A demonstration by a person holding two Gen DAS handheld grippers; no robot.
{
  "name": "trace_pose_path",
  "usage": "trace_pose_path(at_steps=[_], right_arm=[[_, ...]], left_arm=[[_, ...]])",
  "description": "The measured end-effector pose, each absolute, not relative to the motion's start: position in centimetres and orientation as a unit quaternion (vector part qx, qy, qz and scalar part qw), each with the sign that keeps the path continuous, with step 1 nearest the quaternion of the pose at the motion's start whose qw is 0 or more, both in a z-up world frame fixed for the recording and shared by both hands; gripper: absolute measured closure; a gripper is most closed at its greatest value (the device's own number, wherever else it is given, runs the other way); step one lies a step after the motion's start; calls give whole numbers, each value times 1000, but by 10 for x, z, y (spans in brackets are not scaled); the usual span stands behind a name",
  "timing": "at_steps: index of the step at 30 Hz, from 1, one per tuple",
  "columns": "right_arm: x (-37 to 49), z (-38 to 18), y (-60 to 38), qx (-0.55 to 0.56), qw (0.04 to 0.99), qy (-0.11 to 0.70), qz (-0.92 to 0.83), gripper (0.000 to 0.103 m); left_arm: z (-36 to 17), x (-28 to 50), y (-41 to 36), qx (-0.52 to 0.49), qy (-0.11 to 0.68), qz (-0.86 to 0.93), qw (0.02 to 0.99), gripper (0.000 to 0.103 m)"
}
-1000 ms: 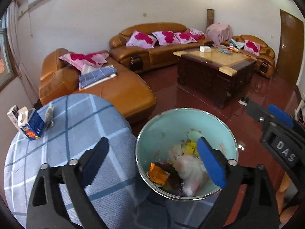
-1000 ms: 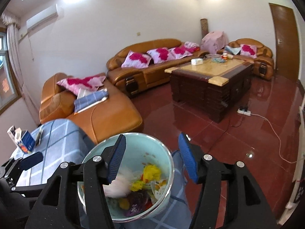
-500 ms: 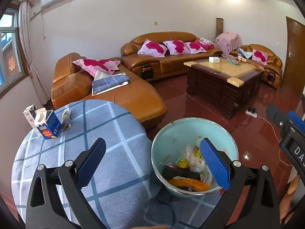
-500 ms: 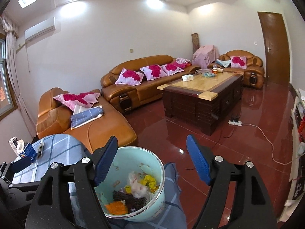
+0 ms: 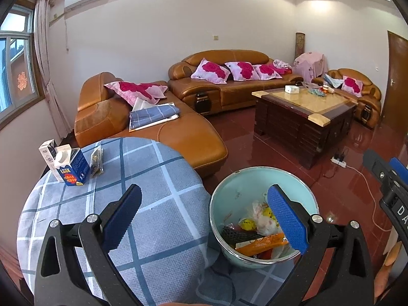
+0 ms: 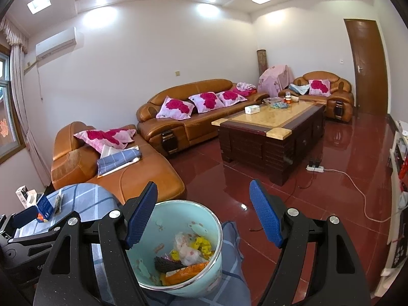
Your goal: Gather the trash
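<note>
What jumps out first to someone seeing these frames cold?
The pale teal round bin, part-filled with wrappers and an orange packet, sits low centre beside the round table under a blue-grey checked cloth. A blue and white milk carton stands at the table's far left edge. Behind, tan leather sofas carry pink rose cushions.

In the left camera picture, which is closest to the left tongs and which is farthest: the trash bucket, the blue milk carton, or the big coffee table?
From the left tongs:
1. Trash bucket, just beneath the right-hand pad.
2. Blue milk carton, at the round table's far left edge.
3. Coffee table, across the red floor on the right.
</note>
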State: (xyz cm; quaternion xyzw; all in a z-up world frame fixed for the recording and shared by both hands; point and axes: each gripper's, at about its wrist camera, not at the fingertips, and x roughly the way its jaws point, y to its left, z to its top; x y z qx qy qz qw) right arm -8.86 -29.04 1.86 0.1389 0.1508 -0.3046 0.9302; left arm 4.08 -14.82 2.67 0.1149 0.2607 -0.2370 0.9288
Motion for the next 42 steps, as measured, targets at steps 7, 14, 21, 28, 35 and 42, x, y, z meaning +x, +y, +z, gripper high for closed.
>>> trace_pose_path(at_steps=[7,14,21,28,35,42], right_arm=[[-89,19,-289,137,931,151,-304,29],[-92,21,-291,141,930,145,-307,29],[-93,20,-293,142,929,147,-308,29],[-94,19,-294,142,928,147,-312,29],[-94,18,-295,146,926,149,-315,29],[-93,18,-295,147,926,147,-315,27]], left_arm=[[30,39,-148,113,256,-236,931,6],[31,35,-149,116,250,-237,932,6],[31,33,-150,118,245,-236,933,6],[38,34,-151,117,248,-238,932,7],[38,37,-151,114,260,-259,923,11],[38,32,-152,125,250,-263,924,9]])
